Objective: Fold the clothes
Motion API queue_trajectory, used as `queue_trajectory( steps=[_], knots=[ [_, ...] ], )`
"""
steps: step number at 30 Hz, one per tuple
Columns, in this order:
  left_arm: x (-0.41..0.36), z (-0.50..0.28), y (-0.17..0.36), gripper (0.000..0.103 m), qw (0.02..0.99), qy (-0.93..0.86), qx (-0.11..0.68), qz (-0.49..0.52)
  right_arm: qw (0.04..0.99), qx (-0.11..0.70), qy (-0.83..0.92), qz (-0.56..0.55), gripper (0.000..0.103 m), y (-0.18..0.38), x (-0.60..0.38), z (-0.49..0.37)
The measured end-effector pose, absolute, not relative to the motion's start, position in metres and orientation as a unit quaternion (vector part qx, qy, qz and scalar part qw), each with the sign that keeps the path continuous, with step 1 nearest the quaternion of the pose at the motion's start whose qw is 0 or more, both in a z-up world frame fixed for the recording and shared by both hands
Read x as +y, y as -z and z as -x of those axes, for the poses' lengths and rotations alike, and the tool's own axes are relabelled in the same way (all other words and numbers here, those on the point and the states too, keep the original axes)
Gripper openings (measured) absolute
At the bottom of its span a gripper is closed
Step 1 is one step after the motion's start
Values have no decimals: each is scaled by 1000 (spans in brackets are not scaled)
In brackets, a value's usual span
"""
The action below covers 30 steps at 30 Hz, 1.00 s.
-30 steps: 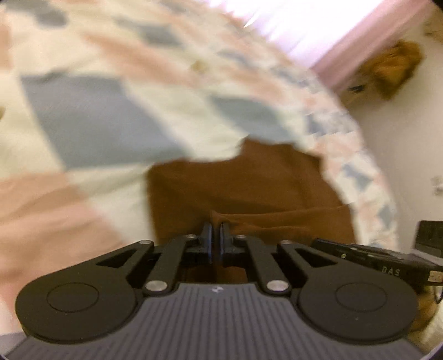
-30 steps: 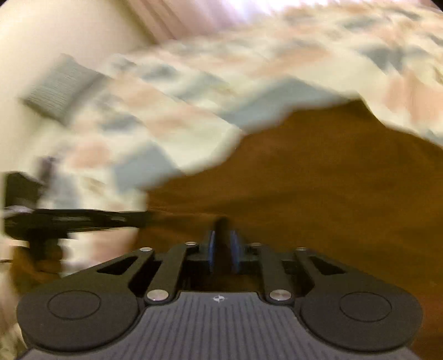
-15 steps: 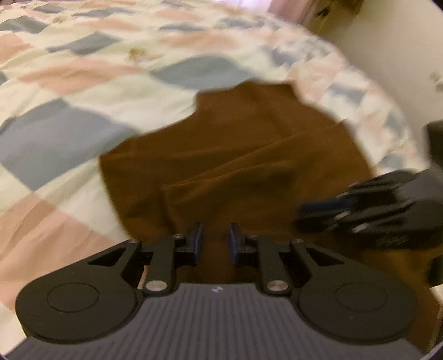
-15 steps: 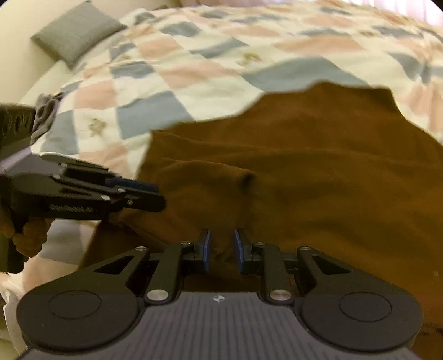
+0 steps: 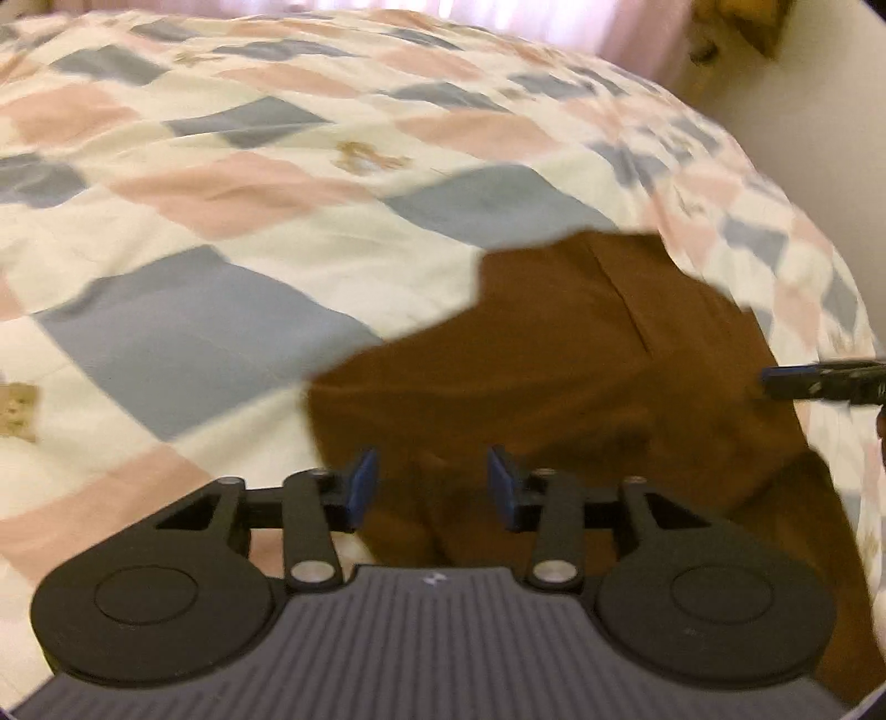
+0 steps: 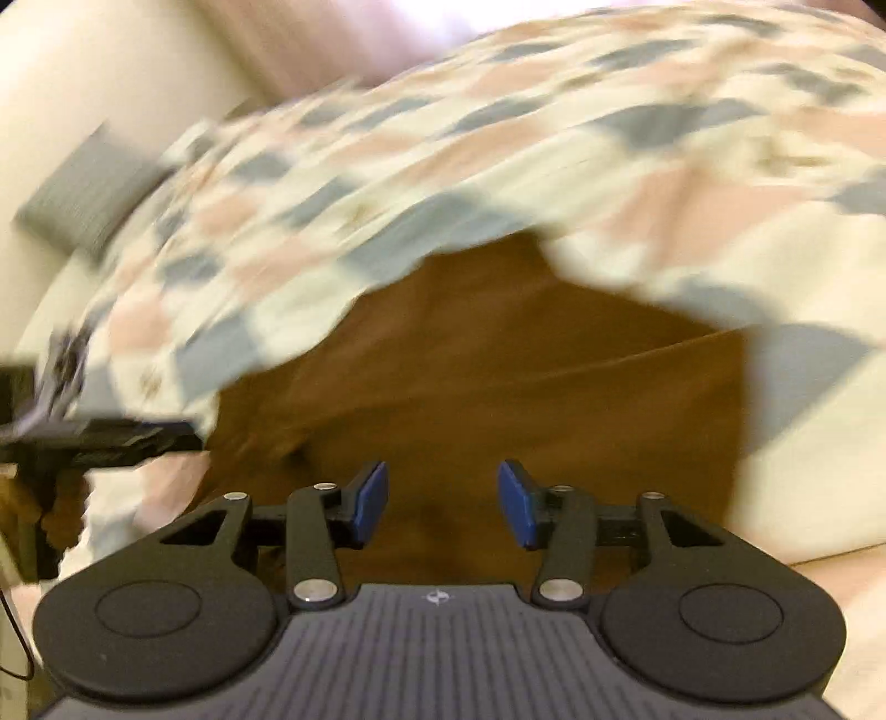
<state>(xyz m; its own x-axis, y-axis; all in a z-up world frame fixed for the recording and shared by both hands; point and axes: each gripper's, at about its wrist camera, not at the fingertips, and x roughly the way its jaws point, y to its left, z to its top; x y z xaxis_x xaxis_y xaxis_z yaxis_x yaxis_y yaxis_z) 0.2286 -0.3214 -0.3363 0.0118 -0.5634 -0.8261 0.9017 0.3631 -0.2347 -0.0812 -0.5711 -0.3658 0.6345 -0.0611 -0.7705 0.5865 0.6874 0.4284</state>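
A brown garment [image 5: 581, 354] lies folded on the checked bedspread [image 5: 232, 221], with a straight seam running down its far half. My left gripper [image 5: 432, 487] hovers open over the garment's near left edge, nothing between its blue pads. My right gripper [image 6: 442, 501] is also open above the garment [image 6: 498, 376], empty. The right gripper's tip [image 5: 819, 379] shows at the right edge of the left wrist view, beside the cloth. The left gripper [image 6: 122, 435] pokes in at the left of the right wrist view, by the garment's corner.
The bedspread [image 6: 498, 138] of pink, grey and cream patches covers the whole bed. A grey pillow [image 6: 83, 194] leans at the wall on the far left. Pale curtains [image 5: 498, 11] and a tan object [image 5: 742, 22] stand beyond the bed's far side.
Both grippers went from shut on the brown cloth to wide open and let it go. The garment now lies flatter on the bed, and both grippers have drawn back.
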Motion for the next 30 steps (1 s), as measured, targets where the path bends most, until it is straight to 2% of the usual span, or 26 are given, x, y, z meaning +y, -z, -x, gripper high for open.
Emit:
queue_trajectory(
  steps=[4,9,14,15,16,17,18,19,22,26,30],
  knots=[
    [-329,-278,361,49,675,513,512,-137,826,360,227,-368,59,361,-631,120],
    [-345,-304,388,49,643,540,537,-78,804,351,213,-430,66,394,-692,138],
    [-363,-307,397,47,592,595,542,-45,795,327,156,-486,66,423,-719,138],
    [-366,-305,399,46,587,600,541,-53,795,320,143,-494,66,426,-722,137],
    [-369,-303,401,40,581,606,540,-61,797,318,136,-496,65,430,-723,133],
    [-372,-301,403,34,576,611,539,-68,798,319,131,-494,62,432,-724,129],
    [-374,-299,403,16,577,612,535,-79,800,320,129,-490,42,433,-724,124],
    [-375,-296,403,10,579,613,530,-86,803,324,127,-483,19,434,-723,119],
    [-374,-284,395,9,591,621,501,-117,817,335,135,-449,12,426,-716,114],
    [-355,-269,367,8,616,629,459,-122,850,300,154,-404,10,391,-691,132],
    [-304,-239,320,9,639,641,413,-104,892,258,146,-342,9,341,-645,162]
  ],
)
